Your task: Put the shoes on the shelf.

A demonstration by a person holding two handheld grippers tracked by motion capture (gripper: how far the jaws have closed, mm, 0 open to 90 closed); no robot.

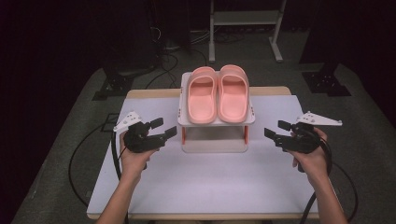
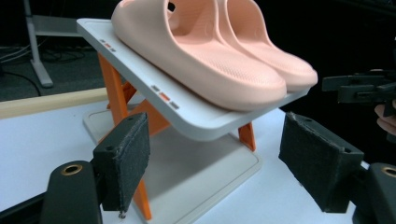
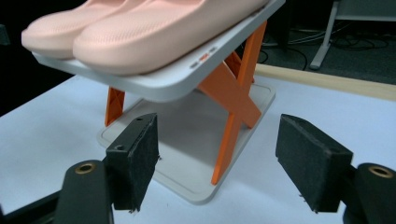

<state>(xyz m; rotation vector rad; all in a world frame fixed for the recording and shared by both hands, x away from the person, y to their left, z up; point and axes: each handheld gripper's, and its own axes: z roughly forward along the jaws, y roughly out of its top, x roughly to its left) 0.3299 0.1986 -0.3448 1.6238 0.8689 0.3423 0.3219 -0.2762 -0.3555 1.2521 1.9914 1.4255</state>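
A pair of pink slippers (image 1: 217, 94) lies side by side on the top shelf of a small white rack (image 1: 185, 120) with orange legs, at the middle of the table. In the left gripper view the slippers (image 2: 210, 46) rest on the tilted shelf (image 2: 140, 74); in the right gripper view the slippers (image 3: 140, 28) sit above the orange cross legs (image 3: 233, 98). My left gripper (image 1: 163, 128) is open to the left of the rack. My right gripper (image 1: 276, 129) is open to its right. Both hold nothing.
The white table top (image 1: 210, 177) stretches in front of the rack. A white metal frame (image 1: 243, 18) and cables lie on the floor behind the table. Dark stands flank the far corners.
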